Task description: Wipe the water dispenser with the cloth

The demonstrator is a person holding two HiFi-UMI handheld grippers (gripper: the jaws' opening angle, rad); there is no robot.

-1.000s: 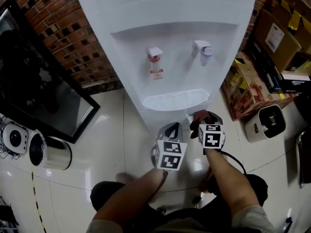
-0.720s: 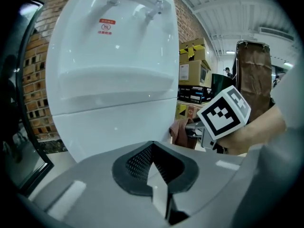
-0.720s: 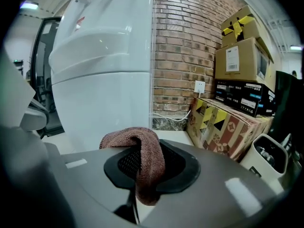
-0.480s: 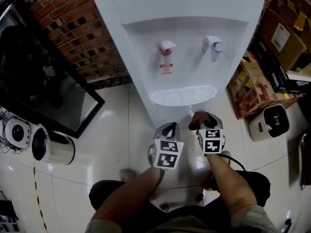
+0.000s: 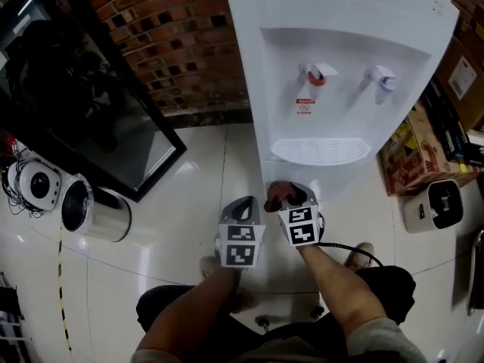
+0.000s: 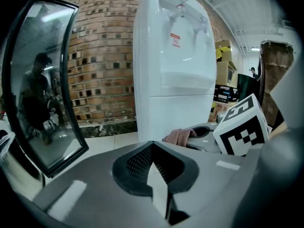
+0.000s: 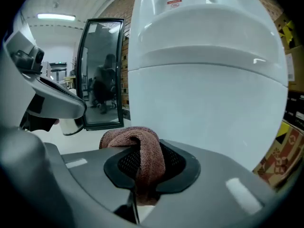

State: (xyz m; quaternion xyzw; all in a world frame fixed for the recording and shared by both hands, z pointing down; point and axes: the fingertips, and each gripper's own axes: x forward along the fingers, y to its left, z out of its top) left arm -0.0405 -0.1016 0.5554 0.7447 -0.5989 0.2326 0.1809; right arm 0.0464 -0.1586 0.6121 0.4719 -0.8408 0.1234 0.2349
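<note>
my right gripper (image 7: 138,177) is pinched tight on the brown cloth (image 7: 135,144). the cloth loops up out of the jaws. my left gripper (image 6: 153,177) has its jaws together and holds nothing. the white water dispenser (image 5: 340,21) stands right in front of me, by the brick wall (image 5: 174,44). the cloth is near its lower front, but i don't think it touches yet. i think the job now is to bring the cloth to that white front. to do it well, i should keep the pinch tight so the cloth can't slip. i should press the soft loop on the panel, not the hard jaws, and rub in slow lines. the left gripper should keep clear.
</note>
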